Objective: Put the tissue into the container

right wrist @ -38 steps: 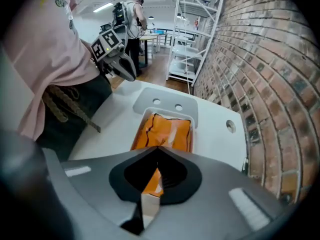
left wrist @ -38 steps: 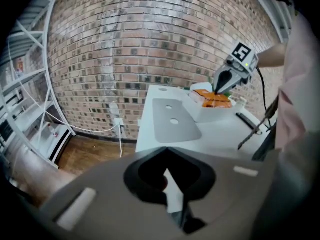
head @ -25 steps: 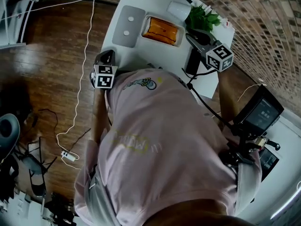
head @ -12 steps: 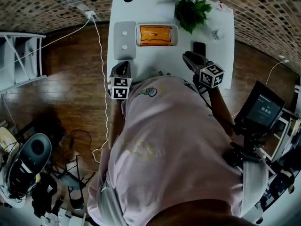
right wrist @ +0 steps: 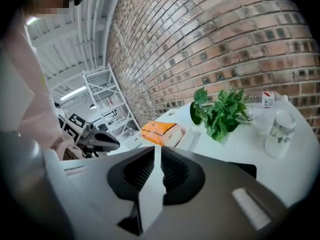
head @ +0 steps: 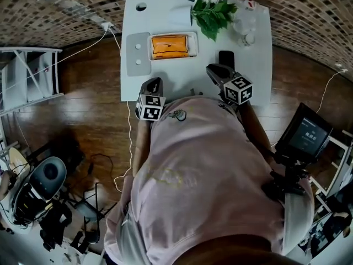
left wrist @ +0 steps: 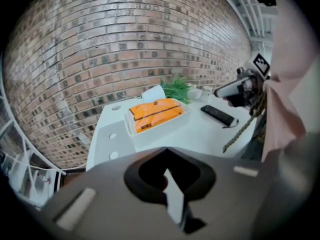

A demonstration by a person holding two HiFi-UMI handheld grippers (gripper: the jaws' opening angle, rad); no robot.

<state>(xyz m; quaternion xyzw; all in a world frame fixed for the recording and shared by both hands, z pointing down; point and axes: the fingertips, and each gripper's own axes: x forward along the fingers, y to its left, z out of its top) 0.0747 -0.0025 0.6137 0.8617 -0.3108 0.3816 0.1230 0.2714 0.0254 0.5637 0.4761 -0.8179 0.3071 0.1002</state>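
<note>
Both grippers are empty: the right gripper (right wrist: 156,150) has ridged jaws just closing to a slit, and the left gripper (left wrist: 167,151) has jaws touching. A glossy orange tissue pack (head: 170,46) fills the rectangular white container (head: 193,37).

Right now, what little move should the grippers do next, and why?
Probably reach the left gripper forward to the flat grey lid. The orange tissue pack already lies in the white rectangular container, the lid lies beside it, and that gripper holds nothing.
</note>
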